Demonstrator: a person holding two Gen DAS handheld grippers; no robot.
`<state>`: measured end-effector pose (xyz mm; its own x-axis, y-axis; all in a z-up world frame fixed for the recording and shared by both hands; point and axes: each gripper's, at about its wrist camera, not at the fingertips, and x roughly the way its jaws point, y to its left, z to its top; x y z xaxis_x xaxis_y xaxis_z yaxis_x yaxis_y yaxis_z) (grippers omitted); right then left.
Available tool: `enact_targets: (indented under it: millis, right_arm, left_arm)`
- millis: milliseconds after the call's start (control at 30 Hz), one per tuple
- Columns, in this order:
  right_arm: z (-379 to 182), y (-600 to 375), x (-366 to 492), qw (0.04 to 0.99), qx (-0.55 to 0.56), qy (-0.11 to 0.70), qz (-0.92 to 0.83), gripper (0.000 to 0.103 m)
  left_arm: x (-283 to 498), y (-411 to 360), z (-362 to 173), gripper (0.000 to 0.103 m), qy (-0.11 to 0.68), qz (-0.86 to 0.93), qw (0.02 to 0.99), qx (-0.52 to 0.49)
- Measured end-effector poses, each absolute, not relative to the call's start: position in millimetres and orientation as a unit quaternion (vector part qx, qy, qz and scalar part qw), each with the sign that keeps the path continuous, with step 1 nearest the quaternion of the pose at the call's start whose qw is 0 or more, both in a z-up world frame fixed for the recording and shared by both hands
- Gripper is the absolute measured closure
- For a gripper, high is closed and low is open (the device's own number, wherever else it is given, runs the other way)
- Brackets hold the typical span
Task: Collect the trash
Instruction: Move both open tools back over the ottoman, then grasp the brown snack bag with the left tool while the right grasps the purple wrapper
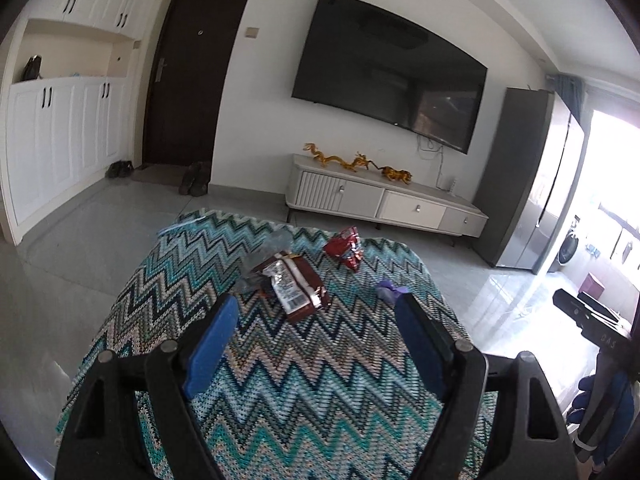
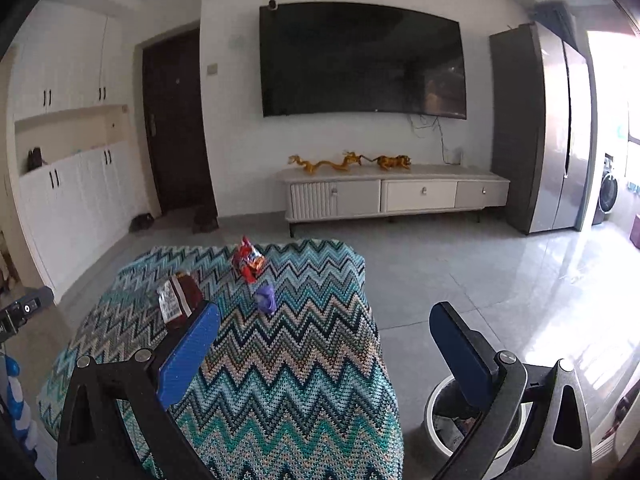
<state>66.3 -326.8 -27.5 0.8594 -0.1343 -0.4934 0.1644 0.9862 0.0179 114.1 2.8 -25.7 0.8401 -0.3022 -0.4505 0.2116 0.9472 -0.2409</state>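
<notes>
In front of me stood a table draped in a teal, white and navy zigzag knitted cloth [image 1: 280, 360]. On it, around mid-frame, lay a brown foil snack wrapper [image 1: 294, 284], a crumpled red wrapper [image 1: 344, 249] behind it, and a small purple scrap [image 1: 390, 292] to its right.

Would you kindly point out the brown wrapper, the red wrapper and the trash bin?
brown wrapper [image 1: 294, 280], left wrist view, its middle.
red wrapper [image 1: 345, 249], left wrist view, its middle.
trash bin [image 2: 434, 420], right wrist view, its white wall.

wrappers [image 1: 294, 282]: 4 (one clear) | bins [image 2: 436, 430]: 1 | grippers [image 1: 316, 308]: 2
</notes>
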Motion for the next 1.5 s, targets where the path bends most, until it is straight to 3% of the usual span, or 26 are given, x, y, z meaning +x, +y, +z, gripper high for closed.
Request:
enact_targets:
  millis: [500,1133,1333,1400,1433,1500]
  right_arm:
    - [-106.1,-302.5,171.9,0.934,0.007,0.358,-0.004,0.000]
    - [-190.5,-303.2,320.2,0.909,0.085,0.399,0.084,0.002]
    - [-206.4,-309.1,339.0,0.894,0.111,0.424,0.093,0.030]
    - [-210.0,-310.7,340.2,0.890,0.118,0.429,0.098,0.046]
    - [-210.8,-311.5,340.2,0.889,0.122,0.430,0.101,0.051]
    - [-212.5,-312.4,339.2,0.887,0.128,0.431,0.107,0.068]
  left_arm:
    - [202.9,47.7,-109.7,0.022,0.347,-0.110,0.919,-0.154]
    - [350.4,-26.5,-173.0,0.021,0.451,-0.173,0.852,-0.200]
    - [370.9,-40.1,-181.5,0.022,0.459,-0.179,0.843,-0.215]
    - [372.9,-42.9,-182.9,0.025,0.459,-0.181,0.842,-0.219]
    - [373.5,-43.6,-182.8,0.031,0.458,-0.179,0.843,-0.219]
    - [374.5,-44.7,-186.6,0.062,0.466,-0.182,0.837,-0.220]
